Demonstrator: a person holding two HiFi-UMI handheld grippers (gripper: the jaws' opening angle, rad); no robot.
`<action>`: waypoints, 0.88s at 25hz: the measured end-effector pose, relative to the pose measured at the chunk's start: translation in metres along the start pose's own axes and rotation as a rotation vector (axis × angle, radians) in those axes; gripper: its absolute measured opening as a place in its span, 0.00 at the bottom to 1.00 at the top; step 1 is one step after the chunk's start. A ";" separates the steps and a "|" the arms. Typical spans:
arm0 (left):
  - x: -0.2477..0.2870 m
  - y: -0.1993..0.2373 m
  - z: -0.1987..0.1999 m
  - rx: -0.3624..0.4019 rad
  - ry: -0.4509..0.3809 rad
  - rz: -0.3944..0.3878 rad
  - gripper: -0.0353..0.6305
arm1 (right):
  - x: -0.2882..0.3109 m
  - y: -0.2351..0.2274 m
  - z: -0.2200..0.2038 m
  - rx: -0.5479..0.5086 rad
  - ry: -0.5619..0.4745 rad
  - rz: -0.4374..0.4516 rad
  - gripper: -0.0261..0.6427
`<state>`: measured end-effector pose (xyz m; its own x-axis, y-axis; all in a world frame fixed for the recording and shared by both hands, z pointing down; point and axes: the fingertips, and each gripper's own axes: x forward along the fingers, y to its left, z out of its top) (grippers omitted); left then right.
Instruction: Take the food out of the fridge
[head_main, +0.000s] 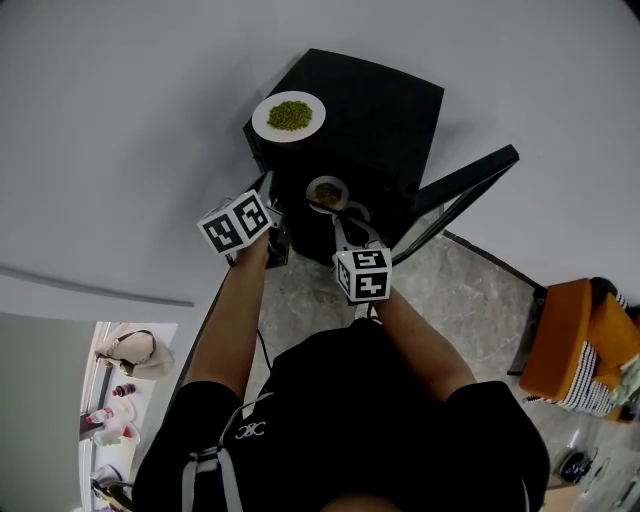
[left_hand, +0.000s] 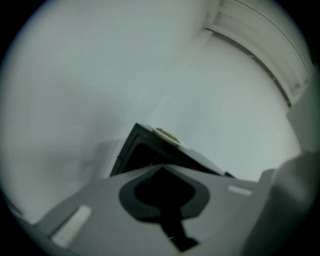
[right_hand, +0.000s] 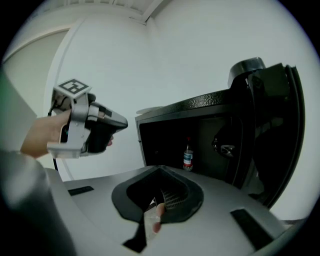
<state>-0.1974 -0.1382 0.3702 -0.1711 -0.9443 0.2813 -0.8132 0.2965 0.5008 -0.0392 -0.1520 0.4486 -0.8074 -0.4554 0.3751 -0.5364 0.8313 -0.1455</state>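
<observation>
A black fridge (head_main: 385, 110) is standing open on a stone floor (head_main: 470, 300) by a white wall (head_main: 120, 130), with a plate of green food (head_main: 289, 116) on top and a bottle (right_hand: 188, 159) inside. The right gripper (head_main: 340, 215) is clamping a food bowl (head_main: 327, 193) at its opening. The left gripper (head_main: 272, 215) is hanging closed and empty.

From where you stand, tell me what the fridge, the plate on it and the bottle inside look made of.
Fridge: probably black painted metal; its top shows a pebbled, slightly glossy sheen.
Plate: white and smooth, either ceramic or melamine; the look leaves it open.
Bottle: clear with a printed label, plastic or glass; too small to tell.
</observation>
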 end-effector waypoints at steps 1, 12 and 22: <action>-0.004 -0.004 -0.008 0.080 0.008 0.003 0.05 | -0.001 0.001 0.003 0.005 -0.007 0.002 0.02; -0.058 -0.040 -0.057 0.479 -0.040 -0.016 0.05 | -0.021 0.030 0.020 -0.044 -0.077 -0.003 0.03; -0.070 -0.029 -0.083 0.387 0.001 -0.038 0.05 | -0.027 0.037 0.004 -0.036 -0.058 -0.018 0.02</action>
<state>-0.1156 -0.0691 0.4035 -0.1362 -0.9534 0.2691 -0.9688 0.1850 0.1649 -0.0386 -0.1099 0.4297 -0.8113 -0.4869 0.3236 -0.5424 0.8334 -0.1061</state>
